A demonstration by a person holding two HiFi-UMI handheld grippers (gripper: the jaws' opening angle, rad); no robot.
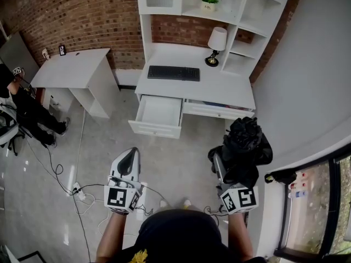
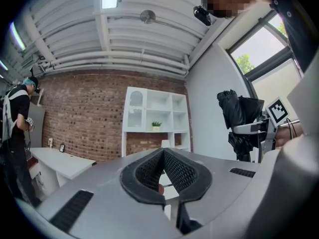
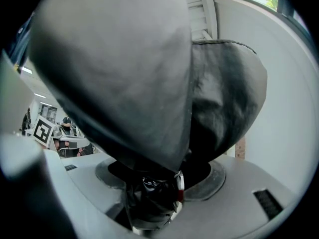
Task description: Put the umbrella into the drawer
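My right gripper [image 1: 221, 167] is shut on a folded black umbrella [image 1: 245, 146], whose bunched cloth stands up ahead of the jaws. In the right gripper view the umbrella [image 3: 149, 83] fills most of the picture and its lower end sits clamped between the jaws of the right gripper [image 3: 157, 188]. From the left gripper view the umbrella [image 2: 240, 114] shows at the right. My left gripper [image 1: 129, 159] is shut with nothing in it, its fingertips [image 2: 163, 151] meeting. The white drawer [image 1: 159, 115] under the desk [image 1: 219, 84] stands pulled out, ahead of both grippers and showing nothing inside.
On the desk are a keyboard [image 1: 173, 73] and a lamp [image 1: 216, 44], with white shelves [image 1: 230, 4] above. A second white desk [image 1: 77, 70] and a person [image 1: 24, 111] are at the left. Cables and a power strip [image 1: 77, 190] lie on the floor. A white wall [image 1: 307, 81] runs along the right.
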